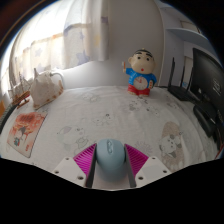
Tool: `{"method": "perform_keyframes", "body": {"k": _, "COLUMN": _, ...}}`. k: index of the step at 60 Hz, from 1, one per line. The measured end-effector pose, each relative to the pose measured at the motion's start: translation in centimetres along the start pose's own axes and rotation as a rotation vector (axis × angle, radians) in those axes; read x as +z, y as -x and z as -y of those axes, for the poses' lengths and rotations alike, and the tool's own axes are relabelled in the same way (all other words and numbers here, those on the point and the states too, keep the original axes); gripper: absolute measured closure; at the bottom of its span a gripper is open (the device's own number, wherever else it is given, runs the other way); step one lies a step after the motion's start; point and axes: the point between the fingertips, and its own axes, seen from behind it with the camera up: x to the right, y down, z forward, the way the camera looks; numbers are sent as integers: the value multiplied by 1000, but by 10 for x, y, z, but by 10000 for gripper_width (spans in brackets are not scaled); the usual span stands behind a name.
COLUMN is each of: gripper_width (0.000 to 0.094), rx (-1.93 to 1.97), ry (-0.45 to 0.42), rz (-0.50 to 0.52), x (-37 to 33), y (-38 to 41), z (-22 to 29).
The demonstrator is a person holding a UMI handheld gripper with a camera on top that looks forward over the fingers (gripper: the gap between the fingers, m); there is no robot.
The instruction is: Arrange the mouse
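A pale patterned worktop (90,120) runs toward bright curtained windows. The hand-held gripper (110,160) is clamped on a light blue mouse (110,155), both pink pads (84,159) against its sides. Ahead lies open surface; a doll (140,73) stands at the far edge, a bag (44,88) and a booklet (24,132) off to one side.
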Motion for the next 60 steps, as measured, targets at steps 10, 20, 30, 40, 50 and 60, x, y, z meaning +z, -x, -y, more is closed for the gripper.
{"method": "perform_keyframes", "body": {"k": 10, "gripper_width": 552, "rx": -44, "ry": 6, "rz": -9, "x": -4, "y": 3, "z": 11}}
{"method": "perform_keyframes", "body": {"k": 20, "gripper_width": 553, "rx": -7, "ry": -54, "rz": 74, "x": -37, "y": 62, "z": 75}}
{"method": "perform_keyframes", "body": {"k": 30, "gripper_width": 555, "rx": 3, "ry": -98, "rz": 180, "x": -57, "y": 175, "z": 123}}
{"method": "perform_keyframes", "body": {"k": 40, "gripper_width": 553, "rx": 31, "ry": -78, "rz": 240, "x": -40, "y": 288, "z": 108}}
{"method": "perform_keyframes", "body": {"k": 50, "gripper_width": 550, "rx": -18, "ry": 2, "rz": 201, "x": -3, "y": 344, "z": 56}}
{"method": "perform_keyframes", "body": {"k": 60, "gripper_width": 505, "rx": -75, "ry": 13, "rz": 167, "x": 12, "y": 356, "z": 33}}
